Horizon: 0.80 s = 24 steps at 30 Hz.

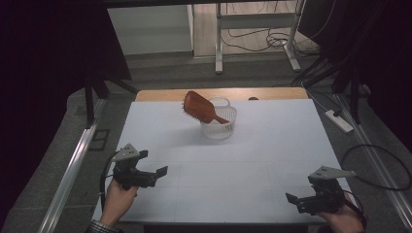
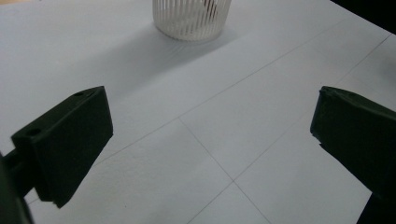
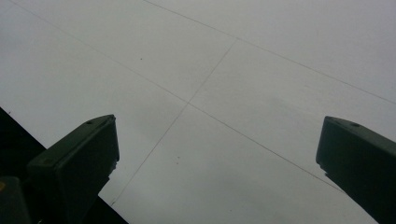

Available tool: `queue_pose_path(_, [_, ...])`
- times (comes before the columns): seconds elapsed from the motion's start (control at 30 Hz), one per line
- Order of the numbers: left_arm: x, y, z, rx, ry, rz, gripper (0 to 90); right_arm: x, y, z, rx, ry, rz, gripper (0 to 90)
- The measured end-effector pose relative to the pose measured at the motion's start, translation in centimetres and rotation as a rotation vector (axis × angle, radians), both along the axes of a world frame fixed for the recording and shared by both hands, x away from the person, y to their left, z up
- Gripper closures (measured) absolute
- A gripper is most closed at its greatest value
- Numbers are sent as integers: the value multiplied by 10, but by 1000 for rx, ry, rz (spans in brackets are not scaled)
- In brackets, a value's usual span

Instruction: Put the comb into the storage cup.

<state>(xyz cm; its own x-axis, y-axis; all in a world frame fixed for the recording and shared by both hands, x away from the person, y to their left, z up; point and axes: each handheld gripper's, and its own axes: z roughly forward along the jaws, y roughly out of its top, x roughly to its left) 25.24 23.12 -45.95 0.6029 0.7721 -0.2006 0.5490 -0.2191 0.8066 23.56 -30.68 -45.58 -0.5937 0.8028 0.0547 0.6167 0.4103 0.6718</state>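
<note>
A brown wooden hairbrush (image 1: 200, 109) stands tilted in a small white slatted basket (image 1: 219, 126) at the far middle of the white table (image 1: 252, 145); its head leans out to the left. The basket (image 2: 191, 18) also appears at the top of the left gripper view. My left gripper (image 1: 158, 175) is held open near the front left of the table, with nothing between its jaws (image 2: 212, 135). My right gripper (image 1: 294, 201) is open at the front right, over bare table (image 3: 217, 140).
The table's front edge lies just under both hands. A metal rail (image 1: 73, 165) runs along the left side. A power strip (image 1: 338, 120) and cables (image 1: 379, 160) lie on the floor at the right. Desk legs (image 1: 218, 43) stand beyond the table.
</note>
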Motion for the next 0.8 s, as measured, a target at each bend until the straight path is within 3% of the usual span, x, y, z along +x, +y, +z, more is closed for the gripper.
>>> queue_pose_path(0.8, [-19,11,-4,7,8,24,0,0,0,0,-3,0,-1,0])
